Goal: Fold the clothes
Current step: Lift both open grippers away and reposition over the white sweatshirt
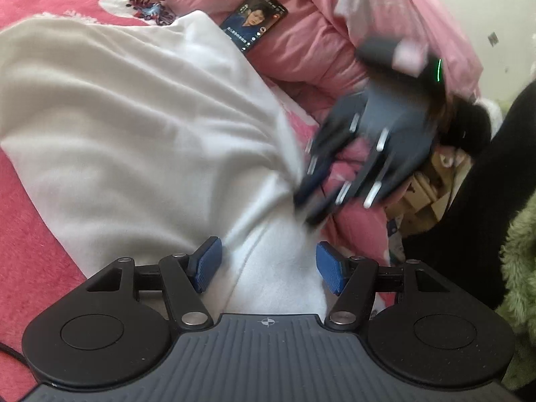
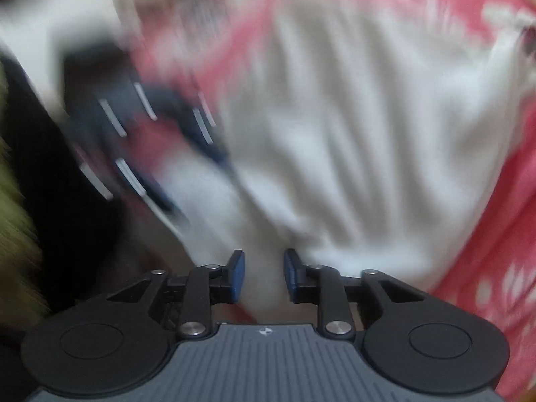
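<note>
Pretty cluttered bed tbh; a phone (image 1: 255, 21) w/ its screen lit lies at the far edge of the white garment (image 1: 134, 127), its lower end tucked just under the cloth; behind it a big pink duvet (image 1: 301, 43) is bunched up and crowds the far right side; near the top left there's a dark spiky print on a white patch of the red blanket (image 1: 30, 234). On the right a black sleeve (image 1: 482, 217) and some fuzzy green fabric (image 1: 519, 251) sit close by, w/ what looks like cardboard bits (image 1: 425, 194) on that side.

The garment lies wrinkled on the red blanket; its long axis runs from the far left down toward the grippers, w/ the narrow end nearest them; can't tell which clothing item it is.

Left gripper (image 1: 266, 264): fingers spread wide, the narrow cloth end lying btwn them, pads not pressing on it. Right gripper (image 2: 264, 276): blue pads close together w/ a small gap, white cloth in that gap; too blurry to say if it's actually pinched. In the left cam the right gripper shows as a dark blur at the garment's right edge.
</note>
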### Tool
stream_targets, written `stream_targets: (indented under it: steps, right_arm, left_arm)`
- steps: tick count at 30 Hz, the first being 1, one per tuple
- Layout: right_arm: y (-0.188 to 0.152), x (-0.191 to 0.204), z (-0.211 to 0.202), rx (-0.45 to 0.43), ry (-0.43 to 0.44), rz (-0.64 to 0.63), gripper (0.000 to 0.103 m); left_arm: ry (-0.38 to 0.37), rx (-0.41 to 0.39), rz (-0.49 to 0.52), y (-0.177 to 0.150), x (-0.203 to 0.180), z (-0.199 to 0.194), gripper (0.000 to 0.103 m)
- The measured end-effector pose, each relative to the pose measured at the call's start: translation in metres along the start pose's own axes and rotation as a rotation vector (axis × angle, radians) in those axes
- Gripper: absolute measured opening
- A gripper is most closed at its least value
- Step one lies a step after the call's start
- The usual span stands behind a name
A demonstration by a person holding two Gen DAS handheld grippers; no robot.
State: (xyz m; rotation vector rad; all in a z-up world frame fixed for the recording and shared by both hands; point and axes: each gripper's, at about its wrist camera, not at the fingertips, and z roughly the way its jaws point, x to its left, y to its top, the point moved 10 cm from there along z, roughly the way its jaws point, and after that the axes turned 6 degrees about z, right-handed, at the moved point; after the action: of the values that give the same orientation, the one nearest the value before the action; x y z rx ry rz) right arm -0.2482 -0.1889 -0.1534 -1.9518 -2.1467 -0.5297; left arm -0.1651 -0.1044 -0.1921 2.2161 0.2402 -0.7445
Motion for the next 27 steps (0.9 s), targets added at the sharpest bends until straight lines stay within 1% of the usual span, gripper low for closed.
stream_targets:
  steps: [2, 4, 5, 7, 8, 9, 11, 13, 15, 16, 17, 18, 19, 20, 21, 23, 25, 27]
  right_arm:
    - [-0.003, 0.011, 0.01, -0.001, -0.023, -0.08, 0.021]
    - [0.001, 0.012, -0.002, 0.005, -0.002, -0.045, 0.021]
    - [0.005, 0.01, -0.013, -0.013, 0.019, -0.022, 0.021]
    - [0.012, 0.003, -0.041, -0.069, 0.037, -0.012, 0.021]
    - [0.02, -0.005, -0.053, -0.109, 0.022, -0.008, 0.021]
    - [0.029, -0.013, -0.066, -0.151, 0.008, -0.002, 0.023]
    - [0.057, -0.034, -0.084, -0.266, -0.011, 0.047, 0.025]
    - [0.08, -0.052, -0.097, -0.379, -0.006, 0.106, 0.025]
    - [0.096, -0.064, -0.097, -0.459, -0.01, 0.119, 0.025]
    - [0.098, -0.072, -0.092, -0.477, -0.019, 0.128, 0.025]
    - [0.099, -0.088, -0.082, -0.48, -0.046, 0.155, 0.025]
    - [0.095, -0.102, -0.064, -0.441, -0.128, 0.176, 0.02]
    - [0.091, -0.116, -0.047, -0.402, -0.206, 0.194, 0.017]
    - [0.088, -0.12, -0.037, -0.387, -0.246, 0.189, 0.017]
    - [0.088, -0.117, -0.041, -0.412, -0.244, 0.186, 0.018]
    - [0.094, -0.111, -0.056, -0.429, -0.247, 0.186, 0.018]
    - [0.107, -0.105, -0.069, -0.504, -0.236, 0.176, 0.02]
    - [0.127, -0.104, -0.072, -0.559, -0.247, 0.149, 0.02]
  left_arm:
    - [-0.001, -0.005, -0.008, 0.001, 0.001, 0.0, 0.063]
    - [-0.008, -0.006, -0.014, 0.003, 0.001, -0.002, 0.062]
    - [-0.013, -0.005, -0.019, 0.004, 0.0, -0.004, 0.062]
    - [-0.034, -0.018, -0.031, 0.009, -0.002, -0.011, 0.062]
    - [-0.042, -0.03, -0.032, 0.013, -0.004, -0.015, 0.062]
    - [-0.04, -0.045, -0.021, 0.018, -0.006, -0.02, 0.062]
    - [-0.022, -0.065, -0.011, 0.026, -0.005, -0.022, 0.062]
    - [0.006, -0.049, -0.023, 0.025, 0.001, -0.016, 0.062]
    - [0.018, -0.004, -0.033, 0.014, 0.007, -0.005, 0.062]
    - [0.017, 0.013, -0.038, 0.009, 0.008, -0.003, 0.062]
    - [0.01, 0.008, -0.043, 0.007, 0.009, -0.007, 0.062]
    - [0.003, 0.003, -0.049, 0.006, 0.009, -0.011, 0.062]
    - [0.003, -0.011, -0.056, 0.008, 0.01, -0.017, 0.062]
    - [0.015, -0.039, -0.066, 0.015, 0.015, -0.026, 0.061]
    - [0.027, -0.067, -0.076, 0.022, 0.019, -0.035, 0.061]
    - [0.052, -0.123, -0.096, 0.037, 0.028, -0.053, 0.062]
    - [0.088, -0.2, -0.107, 0.058, 0.041, -0.073, 0.062]
    - [0.172, -0.271, -0.089, 0.079, 0.058, -0.084, 0.062]
